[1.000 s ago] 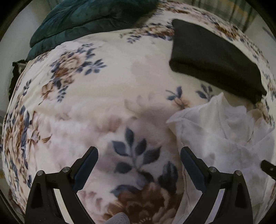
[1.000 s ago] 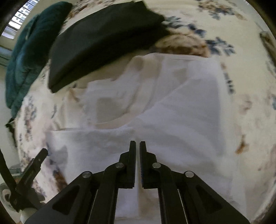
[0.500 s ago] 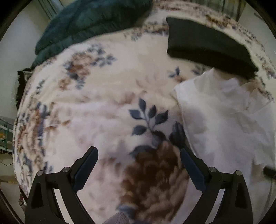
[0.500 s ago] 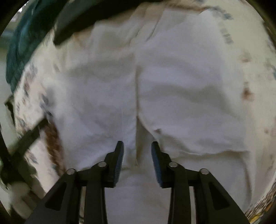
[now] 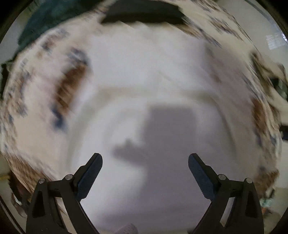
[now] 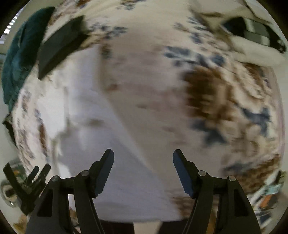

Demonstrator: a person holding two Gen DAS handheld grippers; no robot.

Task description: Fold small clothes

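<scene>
A white garment (image 5: 144, 75) lies flat on the floral bed cover (image 5: 36, 111). It also shows in the right wrist view (image 6: 86, 115), left of centre. My left gripper (image 5: 145, 160) is open and empty, hovering over the white garment, with its shadow falling on the cloth. My right gripper (image 6: 143, 155) is open and empty above the garment's right edge. The left gripper (image 6: 38, 170) appears at the lower left of the right wrist view. Both views are blurred by motion.
A folded black garment (image 5: 144, 12) lies beyond the white one; it also shows in the right wrist view (image 6: 59, 45). A dark teal blanket (image 6: 19, 59) is heaped at the far left. Dark and white clothes (image 6: 252, 36) lie at the upper right. The bed edge is near the bottom.
My right gripper has opened wide, let go of the white garment and swung right. My left gripper has moved right, over the white garment, and stays open.
</scene>
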